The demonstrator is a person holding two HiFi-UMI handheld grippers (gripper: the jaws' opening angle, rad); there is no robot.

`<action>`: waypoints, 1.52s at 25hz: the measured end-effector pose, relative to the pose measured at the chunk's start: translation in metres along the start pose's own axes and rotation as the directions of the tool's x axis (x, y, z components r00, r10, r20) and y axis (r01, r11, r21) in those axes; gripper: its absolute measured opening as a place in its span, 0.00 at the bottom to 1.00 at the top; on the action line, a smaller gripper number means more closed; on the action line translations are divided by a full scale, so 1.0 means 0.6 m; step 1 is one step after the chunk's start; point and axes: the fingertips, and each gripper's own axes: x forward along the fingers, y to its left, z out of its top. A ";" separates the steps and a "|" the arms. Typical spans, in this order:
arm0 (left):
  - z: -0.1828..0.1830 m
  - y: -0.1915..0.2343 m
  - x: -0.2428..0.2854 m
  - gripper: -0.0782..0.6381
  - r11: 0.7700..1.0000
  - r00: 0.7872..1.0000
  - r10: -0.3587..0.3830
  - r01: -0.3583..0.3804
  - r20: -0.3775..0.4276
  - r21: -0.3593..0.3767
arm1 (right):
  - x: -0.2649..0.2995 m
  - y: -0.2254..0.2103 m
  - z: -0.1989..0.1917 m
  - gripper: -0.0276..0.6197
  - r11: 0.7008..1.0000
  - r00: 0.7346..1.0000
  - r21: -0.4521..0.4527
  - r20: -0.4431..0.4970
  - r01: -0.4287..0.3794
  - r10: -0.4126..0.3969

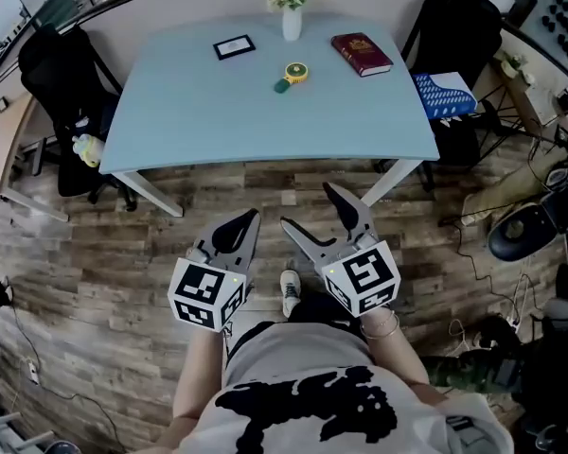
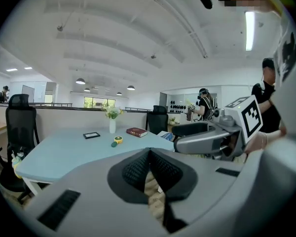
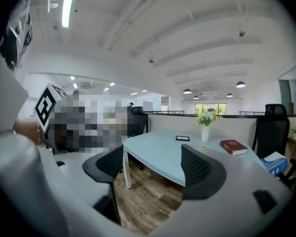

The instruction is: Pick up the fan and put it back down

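Observation:
The fan [image 1: 291,76] is small, yellow with a green handle, and lies near the middle of the light blue table [image 1: 199,121]. It also shows far ahead in the left gripper view, as the fan [image 2: 117,140]. Both grippers hang over the wooden floor in front of the table, well short of the fan. My left gripper [image 1: 239,229] has its jaws together with nothing between them; its pads meet in its own view, left gripper [image 2: 149,153]. My right gripper [image 1: 310,208] stands open and empty, with table and floor visible between its pads, right gripper [image 3: 153,158].
On the table stand a black picture frame [image 1: 234,47], a red book [image 1: 362,53] and a white vase of flowers [image 1: 292,17]. Black office chairs [image 1: 71,93] flank the table, one by a blue cushion [image 1: 445,95]. Cables [image 1: 497,253] trail on the floor at right.

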 end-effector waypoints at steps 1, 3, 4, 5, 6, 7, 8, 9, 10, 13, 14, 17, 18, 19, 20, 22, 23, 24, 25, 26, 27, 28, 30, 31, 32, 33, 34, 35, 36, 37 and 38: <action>0.007 0.012 0.017 0.12 1.000 1.000 0.002 -0.002 0.000 0.000 | 0.015 -0.017 0.008 0.59 1.000 1.000 -0.003 0.006 -0.002 0.002; 0.018 0.033 0.046 0.12 1.000 1.000 0.009 -0.009 0.000 -0.009 | 0.040 -0.047 0.023 0.59 1.000 1.000 -0.009 0.019 -0.006 0.006; 0.022 0.044 0.059 0.12 1.000 1.000 0.014 -0.014 0.000 -0.018 | 0.050 -0.059 0.029 0.59 1.000 1.000 -0.013 0.023 -0.008 0.009; 0.024 0.054 0.071 0.12 0.999 1.000 0.019 -0.019 -0.002 -0.028 | 0.061 -0.070 0.034 0.59 1.000 1.000 -0.017 0.025 -0.011 0.011; 0.024 0.063 0.082 0.12 0.999 1.000 0.023 -0.023 -0.006 -0.039 | 0.071 -0.081 0.037 0.59 1.000 1.000 -0.020 0.026 -0.013 0.013; 0.024 0.069 0.094 0.12 0.998 1.000 0.025 -0.026 -0.011 -0.049 | 0.079 -0.090 0.039 0.58 1.000 1.000 -0.021 0.027 -0.014 0.015; 0.025 0.073 0.104 0.12 0.998 1.000 0.025 -0.025 -0.015 -0.059 | 0.086 -0.097 0.039 0.58 1.000 1.000 -0.021 0.025 -0.017 0.018; 0.026 0.075 0.113 0.12 0.997 1.000 0.021 -0.022 -0.014 -0.070 | 0.091 -0.103 0.039 0.58 1.000 1.000 -0.020 0.021 -0.021 0.021; 0.029 0.077 0.123 0.12 0.997 1.000 0.014 -0.014 -0.009 -0.082 | 0.096 -0.108 0.039 0.58 1.000 1.000 -0.019 0.017 -0.023 0.024; 0.036 0.080 0.149 0.12 0.994 1.000 -0.021 0.021 0.001 -0.106 | 0.106 -0.124 0.041 0.58 1.000 1.000 -0.019 0.013 -0.017 0.017; 0.035 0.082 0.156 0.12 0.994 0.999 -0.032 0.031 -0.003 -0.107 | 0.108 -0.129 0.041 0.58 1.000 1.000 -0.014 0.012 -0.012 0.012; 0.032 0.090 0.174 0.12 0.992 0.999 -0.049 0.047 -0.010 -0.120 | 0.114 -0.144 0.028 0.57 1.000 1.000 0.010 -0.002 0.001 -0.001; 0.032 0.095 0.179 0.12 0.991 0.999 -0.050 0.048 -0.008 -0.123 | 0.117 -0.149 0.025 0.57 1.000 1.000 0.013 -0.006 0.007 -0.006; 0.032 0.101 0.185 0.12 0.991 0.999 -0.051 0.050 -0.007 -0.127 | 0.121 -0.155 0.023 0.57 1.000 1.000 0.013 -0.009 0.013 -0.013; 0.032 0.107 0.192 0.12 0.990 0.999 -0.054 0.053 -0.006 -0.131 | 0.126 -0.162 0.022 0.57 1.000 1.000 0.013 -0.011 0.019 -0.019; 0.030 0.119 0.210 0.12 0.987 0.997 -0.070 0.068 -0.010 -0.144 | 0.140 -0.174 0.018 0.57 0.999 0.999 0.018 -0.017 0.029 -0.029; 0.030 0.125 0.220 0.12 0.986 0.997 -0.081 0.078 -0.013 -0.149 | 0.148 -0.181 0.015 0.57 0.999 0.999 0.023 -0.023 0.035 -0.034; 0.032 0.132 0.230 0.12 0.984 0.996 -0.092 0.089 -0.013 -0.152 | 0.157 -0.188 0.013 0.57 0.999 0.999 0.026 -0.030 0.042 -0.041; 0.037 0.141 0.241 0.12 0.984 0.995 -0.100 0.098 -0.009 -0.149 | 0.167 -0.197 0.013 0.57 0.998 0.998 0.026 -0.034 0.051 -0.050; 0.043 0.151 0.253 0.12 0.984 0.994 -0.107 0.106 -0.004 -0.144 | 0.179 -0.207 0.015 0.57 0.998 0.998 0.022 -0.034 0.060 -0.059; 0.051 0.163 0.266 0.12 0.984 0.993 -0.114 0.113 0.000 -0.138 | 0.193 -0.218 0.018 0.57 0.997 0.997 0.018 -0.033 0.069 -0.069; 0.058 0.176 0.280 0.12 0.984 0.993 -0.121 0.121 0.004 -0.134 | 0.207 -0.230 0.022 0.57 0.997 0.996 0.014 -0.033 0.078 -0.077; 0.073 0.203 0.308 0.12 0.983 0.991 -0.132 0.133 0.010 -0.129 | 0.237 -0.253 0.031 0.57 0.996 0.995 0.009 -0.032 0.093 -0.092; 0.080 0.218 0.322 0.12 0.982 0.990 -0.137 0.138 0.014 -0.129 | 0.252 -0.264 0.036 0.57 0.995 0.995 0.006 -0.032 0.100 -0.100; 0.087 0.233 0.334 0.12 0.981 0.990 -0.142 0.143 0.017 -0.129 | 0.268 -0.274 0.041 0.57 0.994 0.994 0.002 -0.032 0.107 -0.107; 0.092 0.248 0.345 0.12 0.980 0.989 -0.147 0.148 0.019 -0.130 | 0.284 -0.283 0.046 0.57 0.993 0.993 -0.003 -0.033 0.114 -0.114; 0.097 0.263 0.355 0.12 0.979 0.988 -0.153 0.153 0.017 -0.132 | 0.300 -0.290 0.051 0.57 0.993 0.992 -0.006 -0.034 0.120 -0.120; 0.102 0.279 0.365 0.12 0.978 0.987 -0.158 0.158 0.016 -0.134 | 0.317 -0.297 0.056 0.57 0.992 0.992 -0.008 -0.038 0.124 -0.124; 0.108 0.295 0.377 0.12 0.977 0.986 -0.163 0.164 0.014 -0.135 | 0.333 -0.304 0.059 0.57 0.992 0.991 -0.007 -0.042 0.128 -0.128; 0.114 0.309 0.390 0.12 0.976 0.985 -0.171 0.171 0.013 -0.136 | 0.350 -0.312 0.060 0.57 0.991 0.990 -0.004 -0.048 0.133 -0.133; 0.118 0.322 0.403 0.12 0.974 0.984 -0.180 0.179 0.010 -0.136 | 0.364 -0.320 0.060 0.57 0.990 0.989 0.002 -0.055 0.139 -0.138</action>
